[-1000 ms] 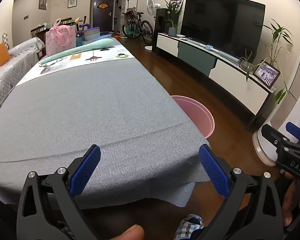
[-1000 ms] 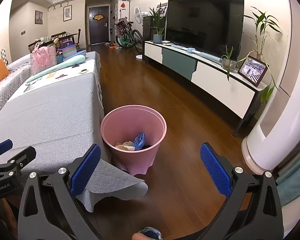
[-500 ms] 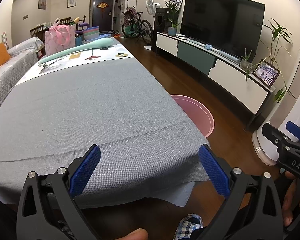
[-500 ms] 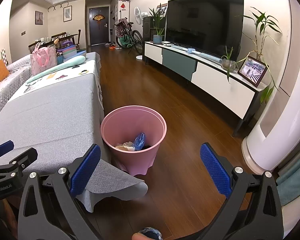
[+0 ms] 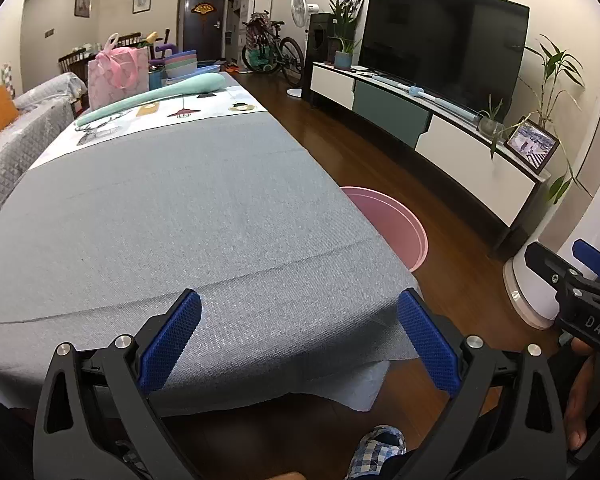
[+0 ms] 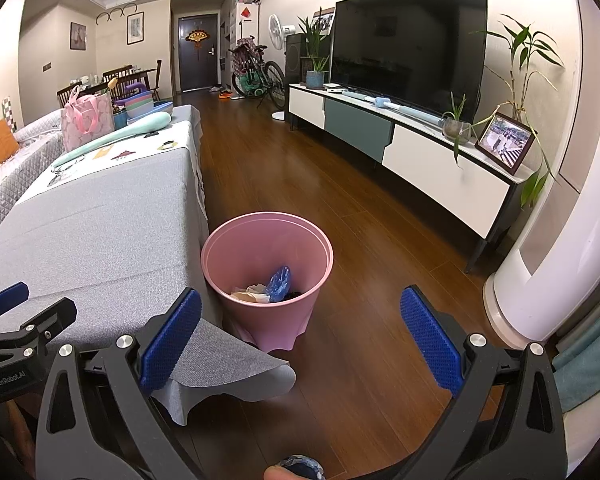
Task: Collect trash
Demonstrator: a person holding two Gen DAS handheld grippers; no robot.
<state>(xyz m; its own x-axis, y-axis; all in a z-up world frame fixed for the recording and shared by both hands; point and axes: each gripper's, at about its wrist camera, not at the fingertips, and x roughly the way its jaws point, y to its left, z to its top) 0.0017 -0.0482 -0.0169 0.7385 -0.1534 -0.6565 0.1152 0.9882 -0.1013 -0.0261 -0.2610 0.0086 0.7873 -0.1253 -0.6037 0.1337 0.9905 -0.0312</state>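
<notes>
Trash (image 6: 269, 289) already down in the pink bin (image 6: 236, 258): a blue crumpled wrapper and some pale paper scraps, at the bottom. Bin on the wooden floor (image 6: 360, 216), just beside the long edge of the counter (image 6: 100, 224), partly under the hanging corner of the grey cloth (image 6: 220, 368). No loose piece visible on the grey cloth in either view (only a pink gift bag (image 5: 118, 76), a long teal object (image 5: 156, 96) and stacked bowls at the far end, probably not trash).

Right claw (image 6: 300, 340) released, jaws spread wide, nothing between them; bin straight ahead and below, slightly left of centre. Left claw (image 5: 298, 340) also released and empty, above the near edge of the counter, with the bin rim (image 5: 396, 216) peeking out to its right, behind the counter edge.

Right claw clearly nearer to the bin, with open access to its mouth from above; left claw nearer to the counter surface. Likely judgement: collecting mostly finished, or a new piece to search for further along the counter.
</notes>
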